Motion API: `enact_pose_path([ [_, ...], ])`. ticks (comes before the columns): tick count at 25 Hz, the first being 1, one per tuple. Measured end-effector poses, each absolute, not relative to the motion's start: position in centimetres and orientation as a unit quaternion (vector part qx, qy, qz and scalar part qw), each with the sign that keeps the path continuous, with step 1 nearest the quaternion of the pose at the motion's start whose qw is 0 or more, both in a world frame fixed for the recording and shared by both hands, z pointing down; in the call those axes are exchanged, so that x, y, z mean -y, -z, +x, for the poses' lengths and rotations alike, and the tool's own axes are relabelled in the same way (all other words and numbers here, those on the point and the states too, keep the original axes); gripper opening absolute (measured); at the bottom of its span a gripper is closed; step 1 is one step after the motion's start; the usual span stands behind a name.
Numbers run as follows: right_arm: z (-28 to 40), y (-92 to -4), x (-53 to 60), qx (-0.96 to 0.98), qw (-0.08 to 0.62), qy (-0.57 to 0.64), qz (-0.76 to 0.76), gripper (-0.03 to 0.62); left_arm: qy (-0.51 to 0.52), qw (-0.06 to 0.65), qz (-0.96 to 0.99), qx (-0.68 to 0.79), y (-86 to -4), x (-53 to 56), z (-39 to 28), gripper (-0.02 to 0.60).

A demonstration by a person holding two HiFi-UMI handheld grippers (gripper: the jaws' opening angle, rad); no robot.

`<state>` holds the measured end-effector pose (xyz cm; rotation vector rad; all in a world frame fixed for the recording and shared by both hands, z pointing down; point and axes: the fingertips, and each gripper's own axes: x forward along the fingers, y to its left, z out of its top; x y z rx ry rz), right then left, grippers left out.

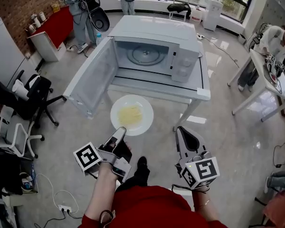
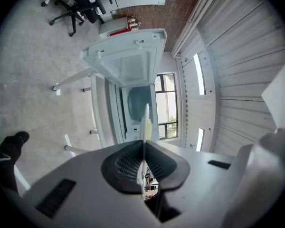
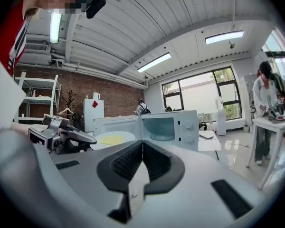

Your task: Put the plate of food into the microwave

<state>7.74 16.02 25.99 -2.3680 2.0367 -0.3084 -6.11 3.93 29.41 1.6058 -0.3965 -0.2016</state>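
Note:
A white plate (image 1: 131, 114) with pale yellow food hangs in the air in front of the table, level. My left gripper (image 1: 121, 129) is shut on its near rim; in the left gripper view the plate (image 2: 146, 121) shows edge-on between the closed jaws of that gripper (image 2: 143, 144). Beyond the plate stands the white microwave (image 1: 154, 55), its door (image 1: 91, 80) swung wide to the left and the glass turntable (image 1: 145, 55) bare. My right gripper (image 1: 179, 128) is shut and holds nothing, to the right of the plate. In the right gripper view its jaws (image 3: 142, 144) meet, with the plate (image 3: 111, 138) and microwave (image 3: 167, 125) ahead.
The microwave sits on a white table (image 1: 202, 82). Black office chairs (image 1: 35, 96) stand at the left. A person (image 1: 80, 8) stands behind near a red counter; another person (image 1: 268, 44) leans at a white table (image 1: 270, 80) on the right.

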Motion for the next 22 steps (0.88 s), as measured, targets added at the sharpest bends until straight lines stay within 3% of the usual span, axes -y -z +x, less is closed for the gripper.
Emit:
enact_pose_path([
  [8, 11.1, -25.0, -7.5, -0.641, -0.008, 0.098, -0.761, 0.015, 0.072, 0.671, 0.723, 0.149, -27.8, 3.6, -0.7, 0.023],
  [22, 13.9, -26.3, -5.4, -0.638, -0.028, 0.121, -0.760, 0.015, 0.066, 0.682, 0.711, 0.161, -29.2, 6.9, 2.3, 0.023],
])
